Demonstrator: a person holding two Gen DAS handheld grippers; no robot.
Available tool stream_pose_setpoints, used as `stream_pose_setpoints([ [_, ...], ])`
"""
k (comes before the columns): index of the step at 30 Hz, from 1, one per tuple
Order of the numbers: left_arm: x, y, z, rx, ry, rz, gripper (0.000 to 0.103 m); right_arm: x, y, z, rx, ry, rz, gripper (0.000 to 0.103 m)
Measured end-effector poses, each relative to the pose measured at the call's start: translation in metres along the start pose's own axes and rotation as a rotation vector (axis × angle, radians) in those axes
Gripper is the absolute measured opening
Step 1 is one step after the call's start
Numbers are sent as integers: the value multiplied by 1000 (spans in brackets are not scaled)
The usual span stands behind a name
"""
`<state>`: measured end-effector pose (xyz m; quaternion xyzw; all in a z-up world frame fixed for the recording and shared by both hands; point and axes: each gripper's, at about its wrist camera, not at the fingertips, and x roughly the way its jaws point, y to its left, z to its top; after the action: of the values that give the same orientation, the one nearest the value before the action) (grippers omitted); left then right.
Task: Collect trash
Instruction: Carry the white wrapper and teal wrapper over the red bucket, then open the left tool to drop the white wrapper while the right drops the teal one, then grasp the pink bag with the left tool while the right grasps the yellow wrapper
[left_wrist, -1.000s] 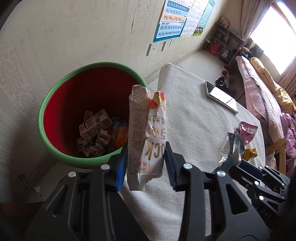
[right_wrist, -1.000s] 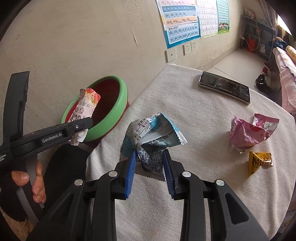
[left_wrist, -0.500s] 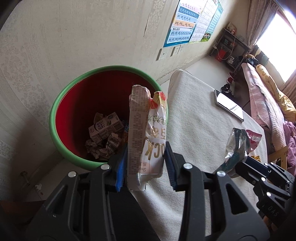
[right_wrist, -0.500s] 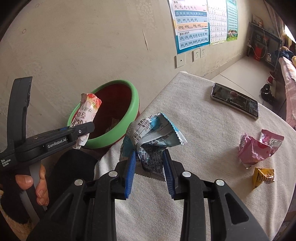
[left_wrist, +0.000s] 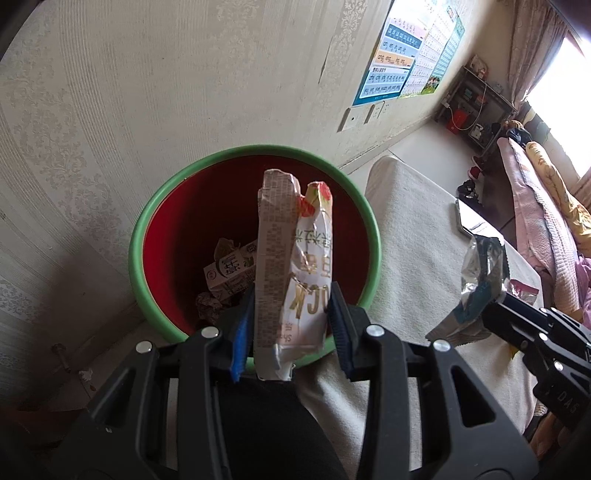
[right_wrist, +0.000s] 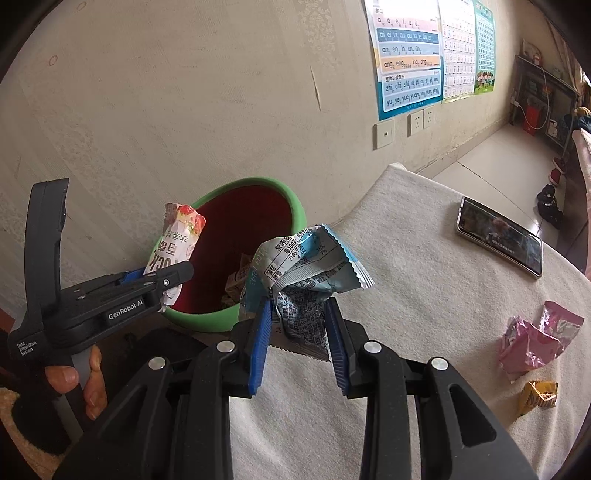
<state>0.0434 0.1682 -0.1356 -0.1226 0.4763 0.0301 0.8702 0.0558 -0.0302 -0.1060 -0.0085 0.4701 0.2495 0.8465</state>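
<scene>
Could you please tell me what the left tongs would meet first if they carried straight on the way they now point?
Probably the trash lying in the red bin, likely the milk carton, though depth is unclear.

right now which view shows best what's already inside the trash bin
The left wrist view: it looks down into the trash bin, showing a milk carton and crumpled scraps at the bottom. The right wrist view sees the bin side-on, mostly rim and red wall, with only a glimpse of the contents.

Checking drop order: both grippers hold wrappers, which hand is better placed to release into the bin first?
Left. The left gripper holds its white wrapper over the bin; the right gripper's blue wrapper is over the table edge.
</scene>
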Motion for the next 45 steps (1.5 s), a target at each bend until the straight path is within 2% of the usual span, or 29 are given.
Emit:
stream_pose_setpoints([
  [9,9,20,10,-25,3,41,38,37,28,36,-45,26,47,32],
  [10,9,22,10,-32,2,44,41,40,31,39,-46,25,56,34],
  [11,10,24,10,-39,2,47,48,42,34,40,-45,24,64,47],
  [13,9,27,11,-51,-8,57,63,42,35,41,-37,11,69,61],
  [16,8,29,8,-57,-13,66,65,36,27,37,-21,7,67,60],
  [20,5,27,5,-52,-18,66,66,12,-17,19,56,-31,-19,61],
  [25,-1,9,2,-26,-30,36,66,-33,-113,-23,234,-103,-261,63],
  [27,-1,-10,0,20,-27,12,66,-49,-152,-45,313,-105,-363,65],
  [29,2,-32,-2,71,-19,-14,66,-59,-192,-68,445,-83,-426,66],
  [31,6,-58,-4,118,-7,-46,66,-63,-223,-91,572,-53,-438,71],
  [33,9,-88,-6,168,8,-94,67,-60,-246,-111,675,-14,-392,71],
  [36,11,-137,-9,271,22,-168,72,-53,-259,-132,776,-15,-306,71],
  [37,13,-154,-10,310,29,-196,74,-52,-260,-135,786,-20,-285,69],
  [39,17,-189,-13,383,51,-247,74,-49,-260,-137,784,-19,-251,52],
  [40,20,-206,-18,423,62,-264,74,-48,-259,-138,779,-20,-227,37],
  [42,26,-240,-22,505,79,-295,74,-54,-257,-139,764,-46,-202,24],
  [45,40,-284,-29,615,114,-332,76,-78,-259,-144,759,-115,-246,14],
])
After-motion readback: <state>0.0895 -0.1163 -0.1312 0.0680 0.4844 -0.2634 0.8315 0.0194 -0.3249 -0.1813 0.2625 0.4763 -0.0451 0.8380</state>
